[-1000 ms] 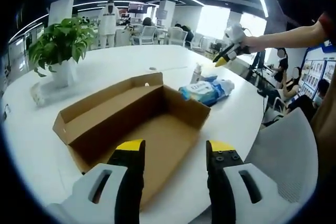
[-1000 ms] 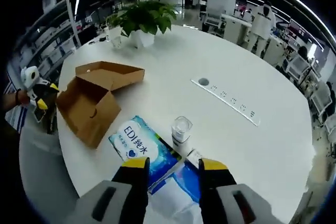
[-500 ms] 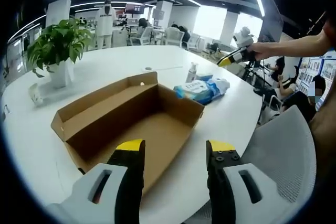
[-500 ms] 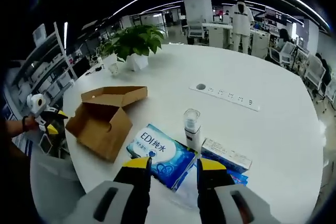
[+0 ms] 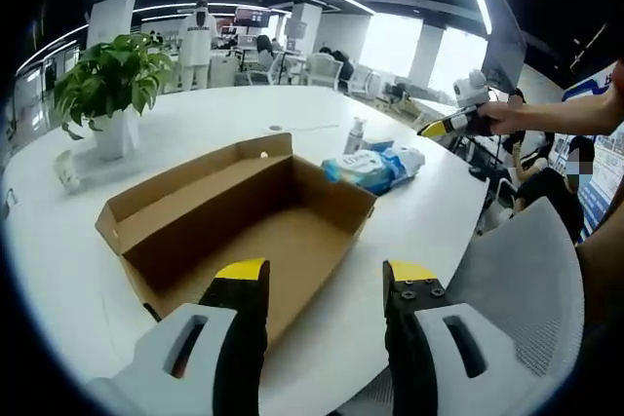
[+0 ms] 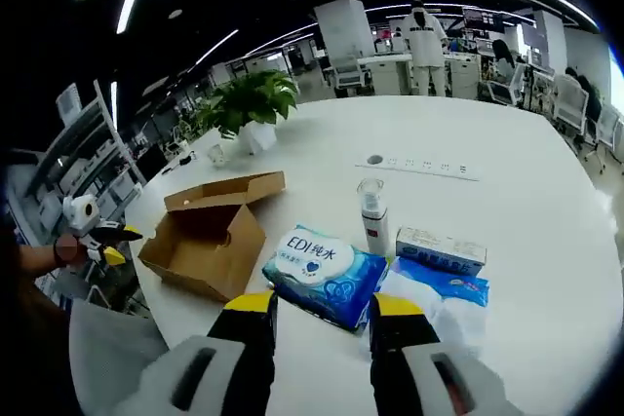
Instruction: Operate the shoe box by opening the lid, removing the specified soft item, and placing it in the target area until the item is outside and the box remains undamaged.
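Observation:
An open brown cardboard shoe box (image 5: 234,226) lies on the white table (image 5: 195,124), its lid folded back on the far side; its inside looks bare. My left gripper (image 5: 317,284) hovers open over the box's near edge. A soft blue tissue pack (image 5: 375,168) lies beyond the box. In the right gripper view the same blue pack (image 6: 324,273) lies on the table just beyond my open right gripper (image 6: 317,307), with the box (image 6: 210,236) to its left. The right gripper (image 5: 450,124) also shows at the right of the left gripper view, held in a hand.
A potted plant (image 5: 109,85) stands at the table's far left. A small clear bottle (image 6: 371,218), a flat white carton (image 6: 441,249) and a blue-white pack (image 6: 439,289) lie by the blue pack. A power strip (image 6: 419,165) is set in the table. A grey chair (image 5: 517,299) is at the right.
The right gripper has pulled back and dropped lower, away from the blue pack, which stays on the table. The left gripper view has barely shifted over the box.

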Tool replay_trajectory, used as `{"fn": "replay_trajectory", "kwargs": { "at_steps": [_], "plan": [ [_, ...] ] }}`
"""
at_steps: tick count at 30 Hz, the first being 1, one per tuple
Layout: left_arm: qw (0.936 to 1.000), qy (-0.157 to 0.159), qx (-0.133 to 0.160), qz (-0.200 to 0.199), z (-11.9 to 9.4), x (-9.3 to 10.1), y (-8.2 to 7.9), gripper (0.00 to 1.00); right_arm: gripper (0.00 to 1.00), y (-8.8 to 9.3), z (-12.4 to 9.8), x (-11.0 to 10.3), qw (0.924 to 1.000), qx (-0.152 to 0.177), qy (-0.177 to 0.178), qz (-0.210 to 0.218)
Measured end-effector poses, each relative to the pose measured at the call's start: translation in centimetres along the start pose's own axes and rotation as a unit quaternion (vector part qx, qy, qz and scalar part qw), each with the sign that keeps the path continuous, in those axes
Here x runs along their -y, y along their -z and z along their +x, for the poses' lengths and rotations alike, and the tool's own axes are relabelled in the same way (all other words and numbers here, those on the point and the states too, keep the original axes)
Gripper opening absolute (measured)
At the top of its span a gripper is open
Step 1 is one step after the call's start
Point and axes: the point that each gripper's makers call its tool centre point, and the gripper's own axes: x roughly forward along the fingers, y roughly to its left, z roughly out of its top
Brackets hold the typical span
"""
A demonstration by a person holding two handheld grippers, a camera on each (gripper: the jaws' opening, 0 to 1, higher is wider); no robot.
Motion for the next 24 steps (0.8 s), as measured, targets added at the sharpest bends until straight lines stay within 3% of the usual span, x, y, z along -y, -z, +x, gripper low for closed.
{"fn": "replay_trajectory", "kwargs": {
  "at_steps": [4, 9, 17, 24],
  "plan": [
    [1.0000, 0.001, 0.003, -0.004, 0.0, 0.1, -0.1, 0.47, 0.37, 2.0, 0.1, -1.1, 0.9996, 0.005, -0.013, 0.025],
    [1.0000, 0.001, 0.000, -0.003, 0.0, 0.3, 0.2, 0.47, 0.39, 4.7, -0.1, -1.9, 0.9994, -0.012, -0.015, 0.030],
    [0.9991, -0.019, 0.000, -0.039, -0.4, -0.5, 1.1, 0.47, 0.42, 6.1, 0.1, -3.6, 0.9980, 0.010, -0.022, 0.058],
    [0.9966, -0.046, 0.013, -0.067, -0.9, -1.9, 1.0, 0.47, 0.44, 7.4, 1.1, -5.4, 0.9969, 0.012, -0.037, 0.069]
  ]
}}
